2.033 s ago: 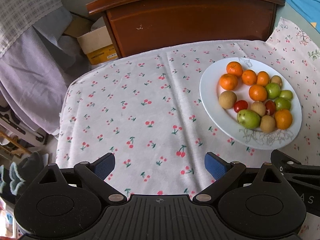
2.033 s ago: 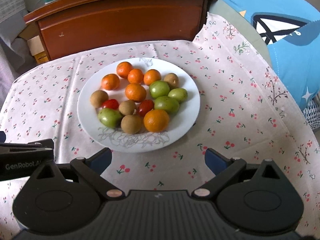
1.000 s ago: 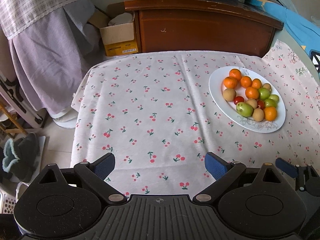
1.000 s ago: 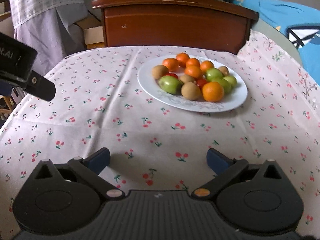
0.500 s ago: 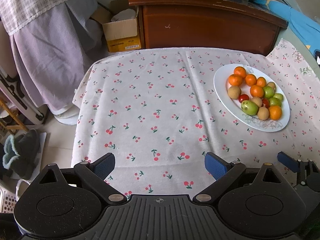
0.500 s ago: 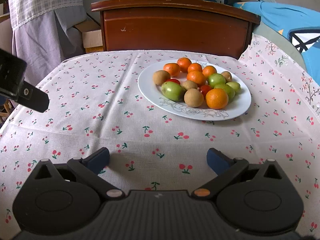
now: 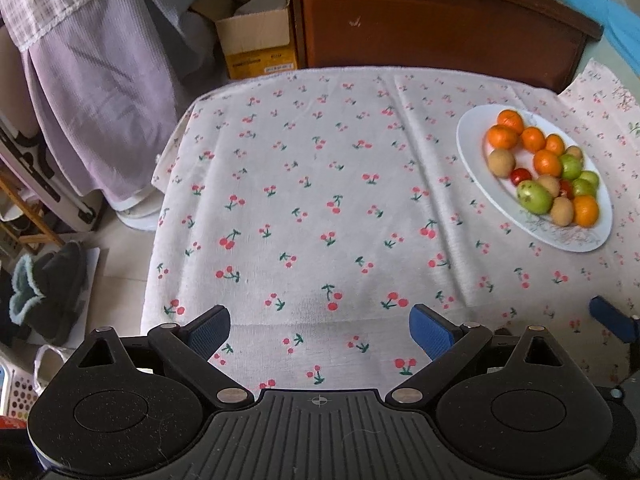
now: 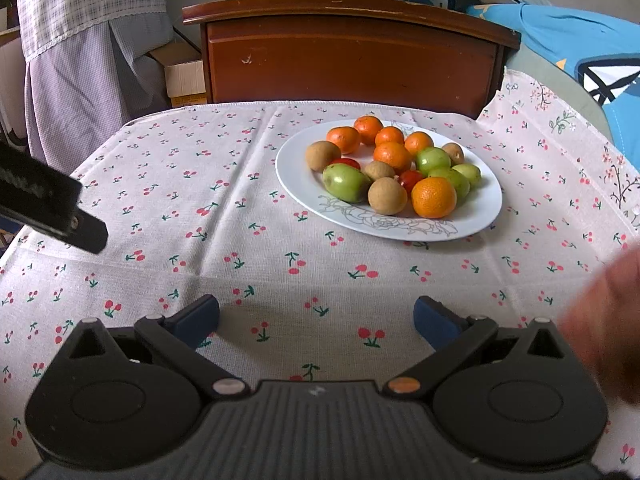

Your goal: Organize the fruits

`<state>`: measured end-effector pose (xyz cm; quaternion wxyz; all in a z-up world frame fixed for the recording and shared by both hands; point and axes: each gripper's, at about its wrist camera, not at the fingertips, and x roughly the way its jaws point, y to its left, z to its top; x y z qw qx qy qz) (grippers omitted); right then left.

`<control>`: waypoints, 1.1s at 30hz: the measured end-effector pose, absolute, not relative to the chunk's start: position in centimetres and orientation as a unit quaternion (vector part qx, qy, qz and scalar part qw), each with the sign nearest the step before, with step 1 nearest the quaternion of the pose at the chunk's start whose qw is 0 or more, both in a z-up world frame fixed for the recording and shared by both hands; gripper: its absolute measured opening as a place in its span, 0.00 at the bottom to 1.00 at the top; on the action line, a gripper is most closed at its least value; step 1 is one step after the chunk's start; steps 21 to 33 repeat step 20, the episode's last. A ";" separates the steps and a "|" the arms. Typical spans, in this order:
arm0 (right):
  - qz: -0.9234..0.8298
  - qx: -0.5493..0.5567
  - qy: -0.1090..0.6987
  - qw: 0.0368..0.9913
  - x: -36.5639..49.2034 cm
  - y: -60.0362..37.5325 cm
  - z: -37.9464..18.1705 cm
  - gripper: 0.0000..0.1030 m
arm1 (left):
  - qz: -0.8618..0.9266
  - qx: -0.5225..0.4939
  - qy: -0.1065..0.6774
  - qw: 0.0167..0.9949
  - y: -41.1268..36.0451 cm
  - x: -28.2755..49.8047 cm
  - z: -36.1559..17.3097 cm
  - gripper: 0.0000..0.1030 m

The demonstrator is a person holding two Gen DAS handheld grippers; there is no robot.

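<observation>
A white plate (image 8: 476, 216) (image 7: 472, 160) sits on the cherry-print tablecloth, heaped with several oranges (image 8: 433, 197), green fruits (image 8: 345, 182), brown kiwis (image 8: 387, 195) and small red tomatoes (image 8: 410, 178). In the left wrist view the plate lies far right. My left gripper (image 7: 319, 330) hovers open over the cloth's near edge, holding nothing. My right gripper (image 8: 316, 318) is open low over the cloth, short of the plate, and empty. Part of the left gripper's body (image 8: 44, 204) shows at the left of the right wrist view.
A brown wooden headboard (image 8: 352, 52) stands behind the table. A cardboard box (image 7: 256, 44) and hanging lilac cloth (image 7: 100, 92) are at the left, blue bedding (image 8: 580, 40) at the right. A blurred hand (image 8: 608, 324) shows at the lower right.
Both grippers pulled back from the plate, then eased forward again. A blurred hand has come into the right wrist view. Both stay open.
</observation>
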<state>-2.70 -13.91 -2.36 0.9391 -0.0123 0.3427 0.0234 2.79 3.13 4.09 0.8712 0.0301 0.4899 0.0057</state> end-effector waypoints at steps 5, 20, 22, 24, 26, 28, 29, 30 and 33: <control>0.023 -0.012 0.343 0.939 -2.7 -13.9 -2.4 1.00 | 0.012 0.039 0.502 0.864 3.0 3.4 2.8 0.95; 0.023 -0.012 0.343 0.939 -2.7 -13.9 -2.4 0.99 | 0.014 0.039 0.510 0.859 2.7 4.4 1.6 0.95; 0.023 -0.012 0.343 0.939 -2.7 -13.9 -2.4 0.99 | 0.014 0.039 0.510 0.859 2.7 4.4 1.6 0.95; 0.023 -0.012 0.343 0.939 -2.7 -13.9 -2.4 0.99 | 0.014 0.039 0.510 0.859 2.7 4.4 1.6 0.95; 0.023 -0.012 0.343 0.939 -2.7 -13.9 -2.4 0.99 | 0.014 0.039 0.510 0.859 2.7 4.4 1.6 0.95; 0.023 -0.012 0.343 0.939 -2.7 -13.9 -2.4 0.99 | 0.014 0.039 0.510 0.859 2.7 4.4 1.6 0.95; 0.023 -0.012 0.343 0.939 -2.7 -13.9 -2.4 0.99 | 0.014 0.039 0.510 0.859 2.7 4.4 1.6 0.95; 0.023 -0.012 0.343 0.939 -2.7 -13.9 -2.4 0.99 | 0.014 0.039 0.510 0.859 2.7 4.4 1.6 0.95; 0.023 -0.012 0.343 0.939 -2.7 -13.9 -2.4 0.99 | 0.014 0.039 0.510 0.859 2.7 4.4 1.6 0.95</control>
